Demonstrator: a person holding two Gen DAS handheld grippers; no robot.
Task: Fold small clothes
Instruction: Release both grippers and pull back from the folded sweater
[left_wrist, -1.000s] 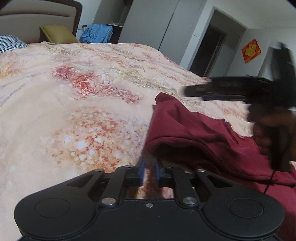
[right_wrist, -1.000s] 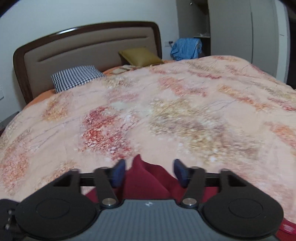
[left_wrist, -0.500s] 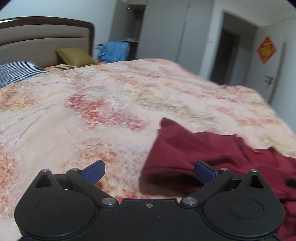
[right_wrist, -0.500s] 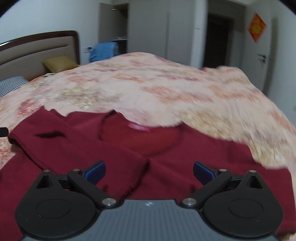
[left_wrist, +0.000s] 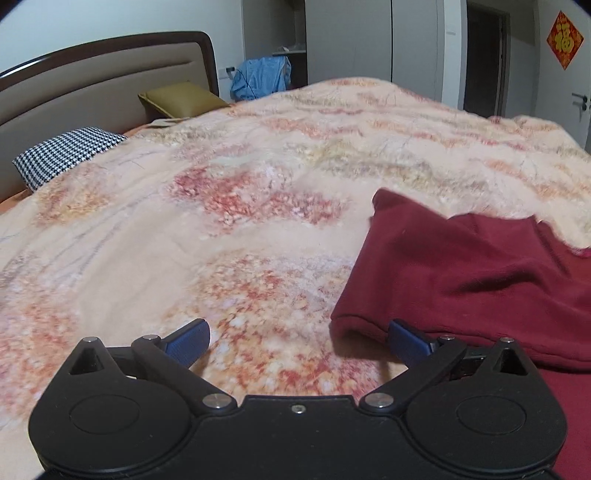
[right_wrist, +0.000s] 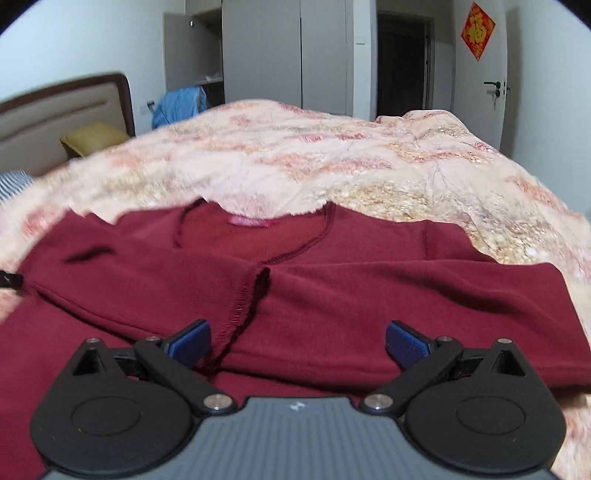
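Both sleeves (right_wrist: 424, 295) are lying folded across the maroon top (right_wrist: 92, 350) on the bed's floral quilt (left_wrist: 184, 258). I am holding left tongs (left_wrist: 297, 338) and right tongs (right_wrist: 297, 339) released, gripping nothing. Body folds are remaining, I judge.

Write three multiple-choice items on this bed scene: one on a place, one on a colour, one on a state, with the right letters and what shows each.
1. Where does the dark red top lie?
A. on the floral bedspread
B. on the floor
C. on a chair

2. What colour is the cloth draped beyond the headboard?
A. blue
B. white
C. black

3. How does the right tool stand?
A. shut on a sleeve
B. open, gripping nothing
C. shut on the neckline

Key: 1 A, bedspread shows around the top; 2 A, it is plainly blue; 3 B, its blue pads stand wide apart above the fabric.
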